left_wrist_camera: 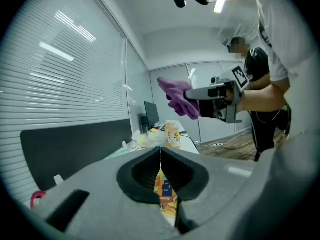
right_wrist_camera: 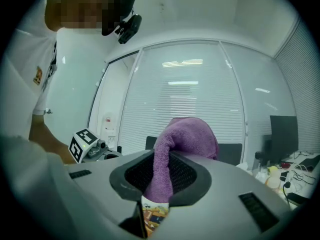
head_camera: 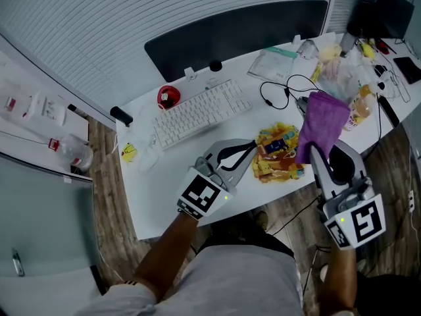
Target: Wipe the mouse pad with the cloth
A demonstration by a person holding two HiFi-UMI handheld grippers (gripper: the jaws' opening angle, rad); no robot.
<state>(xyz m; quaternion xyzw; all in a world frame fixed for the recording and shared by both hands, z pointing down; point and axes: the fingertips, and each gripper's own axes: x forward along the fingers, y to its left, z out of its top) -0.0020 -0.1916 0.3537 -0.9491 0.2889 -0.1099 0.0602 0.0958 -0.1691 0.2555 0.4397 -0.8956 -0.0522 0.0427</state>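
Note:
The mouse pad (head_camera: 279, 153), printed in yellow and orange, lies on the white desk (head_camera: 164, 189) near its front edge. My left gripper (head_camera: 250, 151) is shut, with its tips at the pad's left edge and nothing seen between them. In the left gripper view the pad (left_wrist_camera: 167, 196) shows through the gap under the shut left gripper (left_wrist_camera: 161, 166). My right gripper (head_camera: 314, 153) is shut on a purple cloth (head_camera: 322, 120), held up over the pad's right side. The right gripper view shows the cloth (right_wrist_camera: 182, 144) draped out of the right gripper (right_wrist_camera: 162, 184).
A white keyboard (head_camera: 200, 112) lies behind the left gripper, a red round object (head_camera: 168, 97) beyond it. Black cables (head_camera: 283, 87), an orange bottle (head_camera: 360, 107) and plastic-wrapped clutter (head_camera: 339, 71) crowd the desk's right end. A dark partition (head_camera: 237, 31) runs along the back.

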